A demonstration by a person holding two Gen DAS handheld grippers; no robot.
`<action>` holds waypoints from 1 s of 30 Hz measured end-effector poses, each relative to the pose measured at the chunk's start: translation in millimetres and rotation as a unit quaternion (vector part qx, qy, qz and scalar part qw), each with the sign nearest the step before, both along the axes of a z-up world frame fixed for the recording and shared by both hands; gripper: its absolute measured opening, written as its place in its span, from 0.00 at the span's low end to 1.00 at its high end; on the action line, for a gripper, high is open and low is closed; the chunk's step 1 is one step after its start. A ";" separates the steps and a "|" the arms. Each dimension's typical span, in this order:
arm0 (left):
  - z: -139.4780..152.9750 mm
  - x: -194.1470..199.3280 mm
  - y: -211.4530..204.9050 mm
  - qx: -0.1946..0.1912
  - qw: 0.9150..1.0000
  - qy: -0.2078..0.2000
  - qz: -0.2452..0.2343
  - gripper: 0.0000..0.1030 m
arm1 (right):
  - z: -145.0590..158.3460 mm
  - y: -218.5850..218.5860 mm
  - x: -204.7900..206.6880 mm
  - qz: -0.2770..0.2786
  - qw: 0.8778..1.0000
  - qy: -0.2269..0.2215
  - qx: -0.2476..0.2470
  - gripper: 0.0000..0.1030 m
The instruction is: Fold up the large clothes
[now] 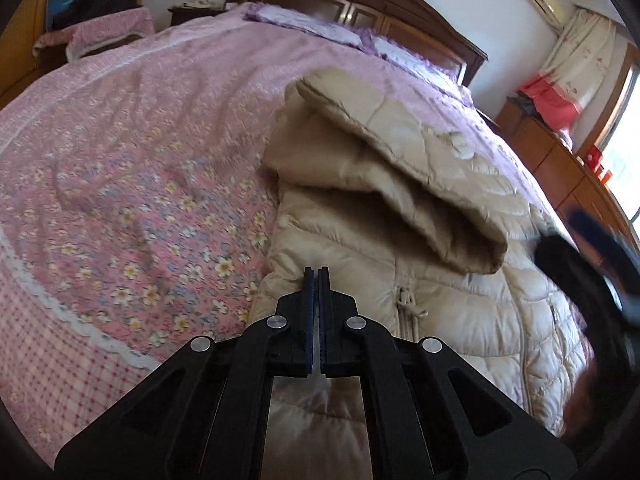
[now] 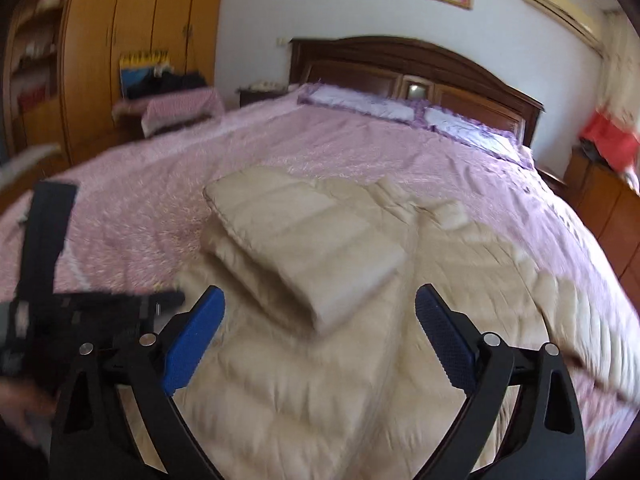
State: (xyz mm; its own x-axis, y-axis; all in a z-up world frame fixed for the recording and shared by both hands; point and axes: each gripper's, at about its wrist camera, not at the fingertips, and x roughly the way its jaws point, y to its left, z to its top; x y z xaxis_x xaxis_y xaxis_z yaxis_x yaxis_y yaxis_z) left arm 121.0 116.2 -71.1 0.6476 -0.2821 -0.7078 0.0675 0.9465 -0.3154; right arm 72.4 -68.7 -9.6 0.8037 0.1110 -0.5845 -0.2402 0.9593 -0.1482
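A beige quilted down jacket (image 1: 460, 292) lies on the pink floral bedspread (image 1: 132, 168). One sleeve (image 1: 384, 184) is folded across its body. My left gripper (image 1: 317, 274) is shut with nothing visibly between its blue pads, tips just above the jacket's left edge. My right gripper (image 2: 320, 312) is open and empty, hovering above the jacket (image 2: 320, 360), with the folded sleeve (image 2: 304, 240) just beyond its fingers. The right gripper shows blurred at the right edge of the left wrist view (image 1: 600, 264); the left gripper shows at the left of the right wrist view (image 2: 92, 308).
A dark wooden headboard (image 2: 412, 64) and purple pillows (image 2: 360, 104) lie at the far end of the bed. A wooden wardrobe (image 2: 132, 40) stands at left, a covered stand (image 2: 180, 108) beside it. A wooden dresser (image 1: 560, 160) runs along the right near a window.
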 end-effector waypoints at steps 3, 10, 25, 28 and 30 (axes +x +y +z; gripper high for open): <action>-6.5 2.4 1.4 -0.012 1.000 0.008 -0.003 0.01 | -12.3 25.2 48.2 0.007 0.998 0.038 -0.055 0.85; -13.7 9.0 2.6 -0.028 0.999 0.021 -0.005 0.01 | -33.5 39.4 88.3 0.003 0.990 0.081 -0.116 0.09; -21.2 19.1 -5.8 -0.019 0.999 0.028 -0.003 0.01 | 1.0 -44.7 91.2 -0.106 0.990 0.045 -0.076 0.00; -22.1 21.2 -5.7 -0.022 0.999 0.030 -0.004 0.01 | -1.4 -70.8 91.4 -0.133 0.988 0.054 -0.056 0.00; -22.3 22.2 -4.3 -0.023 0.999 0.031 -0.005 0.01 | -6.1 -88.6 91.0 -0.153 0.985 0.064 -0.039 0.00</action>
